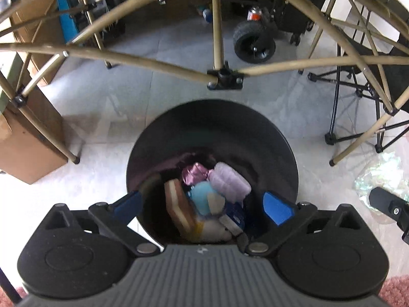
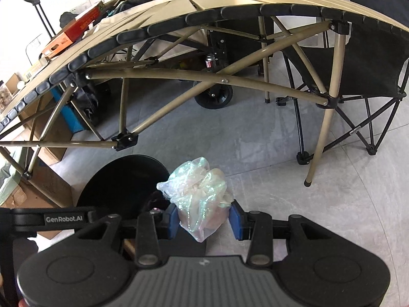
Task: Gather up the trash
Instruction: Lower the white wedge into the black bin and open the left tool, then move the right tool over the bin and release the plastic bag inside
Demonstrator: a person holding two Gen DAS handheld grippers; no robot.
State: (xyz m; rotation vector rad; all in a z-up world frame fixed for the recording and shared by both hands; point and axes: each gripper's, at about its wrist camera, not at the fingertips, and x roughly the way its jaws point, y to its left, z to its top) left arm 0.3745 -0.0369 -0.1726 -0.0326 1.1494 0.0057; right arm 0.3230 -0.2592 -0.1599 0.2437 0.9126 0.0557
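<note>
Left tool [image 1: 203, 206] hangs straight above the black trash bin [image 1: 271, 138], its blue pads [image 1: 277, 208] spread as wide as they go with nothing between them. Down in the bin lies mixed trash [image 1: 204, 199]: a pink foil wrapper, a lilac packet, a light blue piece and a brown-and-cream striped packet; any print on them is too blurred to read.

Right tool [image 2: 204, 218] sits just right of the bin, partly closed, its blue pads pressing both sides of a crumpled iridescent plastic bag [image 2: 199, 192] with pale contents. That bag stands just beside the bin's rim, over the grey tiled floor [image 2: 281, 166]. White lettering "GenRobot.AI" shows on the left tool's black body at the lower left of the right wrist view.

Beyond the bin stands a folding counter [image 2: 230, 2] with tan legs and a black-capped edge. Behind it are a black wheel [image 1: 254, 42] and a red drink can [image 1: 254, 14], whose label is unreadable.
</note>
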